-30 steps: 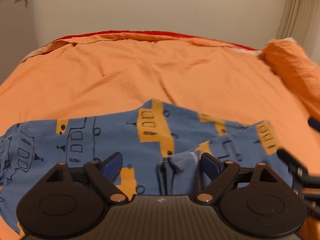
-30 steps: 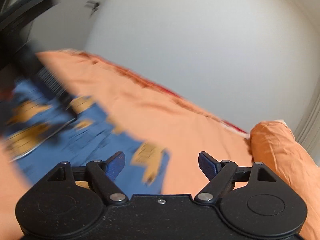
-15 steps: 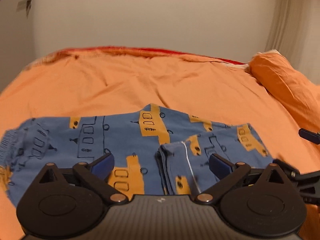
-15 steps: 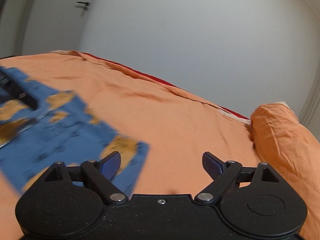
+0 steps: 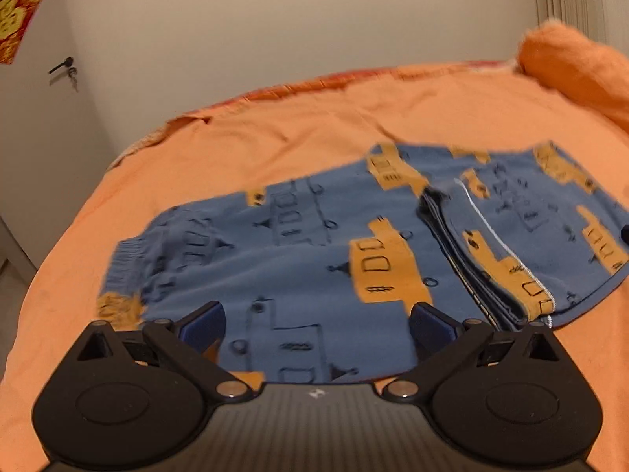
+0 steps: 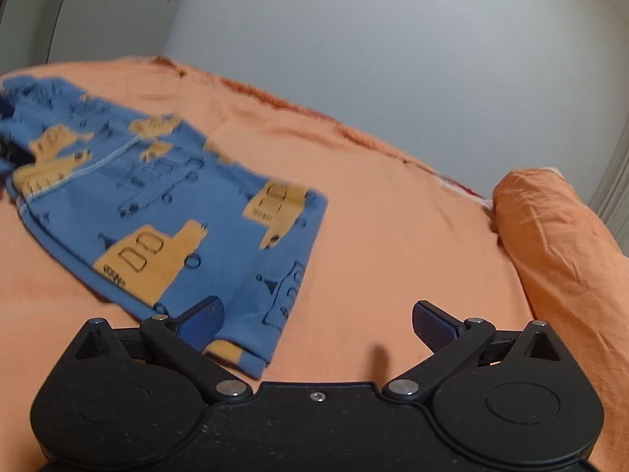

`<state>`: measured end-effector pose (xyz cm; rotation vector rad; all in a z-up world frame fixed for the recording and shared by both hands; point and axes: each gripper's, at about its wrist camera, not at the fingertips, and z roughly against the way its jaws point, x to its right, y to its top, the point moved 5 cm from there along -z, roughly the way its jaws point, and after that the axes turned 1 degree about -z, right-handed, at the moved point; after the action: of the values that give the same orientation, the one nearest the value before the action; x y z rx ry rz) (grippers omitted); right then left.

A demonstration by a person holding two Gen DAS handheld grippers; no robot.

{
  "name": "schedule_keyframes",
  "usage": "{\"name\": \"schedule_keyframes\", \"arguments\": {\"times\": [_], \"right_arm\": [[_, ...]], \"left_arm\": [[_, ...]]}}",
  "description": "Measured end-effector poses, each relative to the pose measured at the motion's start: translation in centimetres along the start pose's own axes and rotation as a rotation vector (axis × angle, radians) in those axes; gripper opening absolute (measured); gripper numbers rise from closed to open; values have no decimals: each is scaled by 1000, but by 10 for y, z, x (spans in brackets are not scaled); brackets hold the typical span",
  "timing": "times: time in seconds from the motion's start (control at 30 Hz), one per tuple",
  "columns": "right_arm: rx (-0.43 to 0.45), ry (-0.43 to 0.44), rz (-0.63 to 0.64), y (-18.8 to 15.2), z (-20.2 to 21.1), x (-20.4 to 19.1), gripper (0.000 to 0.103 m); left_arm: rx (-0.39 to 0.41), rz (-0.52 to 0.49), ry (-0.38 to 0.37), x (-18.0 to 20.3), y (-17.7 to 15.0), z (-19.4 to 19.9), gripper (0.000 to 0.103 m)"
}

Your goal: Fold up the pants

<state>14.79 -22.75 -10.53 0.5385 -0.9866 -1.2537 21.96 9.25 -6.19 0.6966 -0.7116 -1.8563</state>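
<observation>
progress: I judge about halfway. One end of the pants [image 5: 322, 259] is already doubled over; in the left view the folded flap [image 5: 530, 236] lies at 3 o'clock, its stacked edges at the flap's near left side.
left to do: I'd say one more fold, bringing the long flat part with the gathered cuff [image 5: 125, 263] at 9 o'clock over toward the flap, then smoothing.
pants place: flat on the bed [image 5: 275, 149], mid-frame in the left view; at 9 to 10 o'clock in the right view, near corner [image 6: 251, 358] just ahead of my right tool.
left gripper [image 5: 316, 324]: fingers wide, nothing between the pads, cloth only seen below the gap; they have just been opening.
right gripper [image 6: 318, 324]: fingers wide, empty; left pad [image 6: 202, 324] sits over the pants corner, I can't tell if it touches; right pad [image 6: 432, 324] over bare bed. Also just been opening.
contact: neither tool grips cloth, as far as I see.
count pants: 1.
count grippers: 2, one per view; a dark bit at the left view's 3 o'clock edge may be the other tool, too small to tell.
count pillows: 1, orange pillow [image 6: 558, 236], at 3 o'clock in the right view, well apart from the pants.
count beds: 1, orange sheet.
other: door handle [image 5: 63, 67] at 10 o'clock, red paper [image 5: 17, 19] at 10 to 11 o'clock, one each.
blur: some, pattern edges soft.
</observation>
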Motion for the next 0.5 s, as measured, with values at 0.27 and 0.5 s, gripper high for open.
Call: {"name": "schedule_keyframes", "arguments": {"times": [0.27, 0.5], "right_arm": [[136, 251, 86, 65, -15, -55, 102], [141, 385, 272, 109, -65, -112, 102]], "left_arm": [[121, 308, 58, -73, -32, 27, 103], [80, 567, -57, -120, -33, -4, 103]]}}
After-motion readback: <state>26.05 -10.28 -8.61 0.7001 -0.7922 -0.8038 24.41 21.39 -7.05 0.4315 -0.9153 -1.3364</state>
